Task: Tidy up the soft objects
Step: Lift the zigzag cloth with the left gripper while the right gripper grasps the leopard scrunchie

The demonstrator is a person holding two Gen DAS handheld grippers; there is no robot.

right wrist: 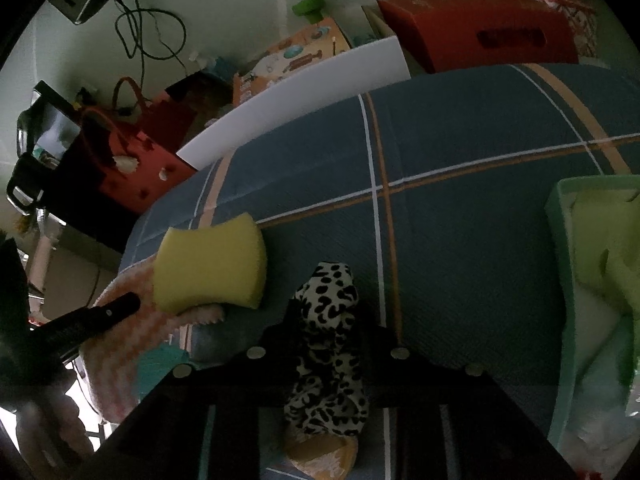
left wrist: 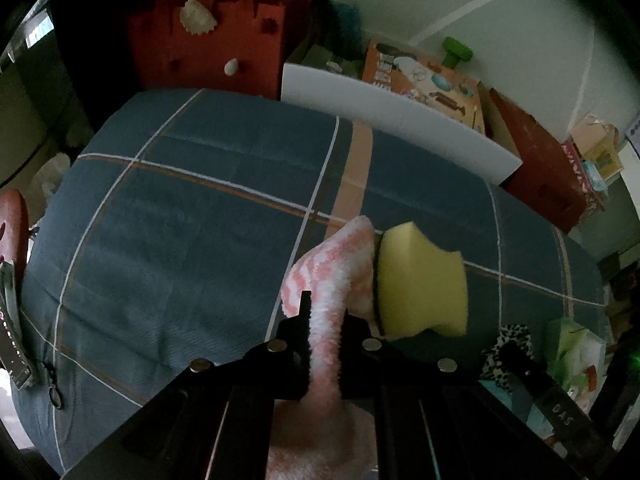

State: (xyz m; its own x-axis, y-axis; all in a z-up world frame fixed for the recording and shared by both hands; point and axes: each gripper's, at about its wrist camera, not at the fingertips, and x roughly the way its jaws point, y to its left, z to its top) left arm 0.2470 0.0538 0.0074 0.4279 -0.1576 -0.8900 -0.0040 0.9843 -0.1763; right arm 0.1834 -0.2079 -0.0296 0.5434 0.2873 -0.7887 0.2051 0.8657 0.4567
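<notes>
My left gripper (left wrist: 326, 312) is shut on a fluffy pink-and-white striped sock (left wrist: 332, 272), held over the blue plaid bed cover (left wrist: 180, 220). A yellow sponge (left wrist: 420, 280) lies on the sock, to its right. My right gripper (right wrist: 328, 312) is shut on a black-and-white leopard-print cloth (right wrist: 328, 344) above the same cover. In the right wrist view the sponge (right wrist: 210, 264) and the pink sock (right wrist: 116, 344) show at the left, with the left gripper (right wrist: 100, 316) over them. A green bin (right wrist: 560, 280) holding soft green and white items stands at the right.
A white foam board (left wrist: 400, 120) leans at the bed's far edge. Behind it are a red felt bag (left wrist: 208, 36), an orange printed box (left wrist: 424, 80) and a red box (left wrist: 548, 176). A remote-like object (left wrist: 12, 340) lies at the bed's left edge.
</notes>
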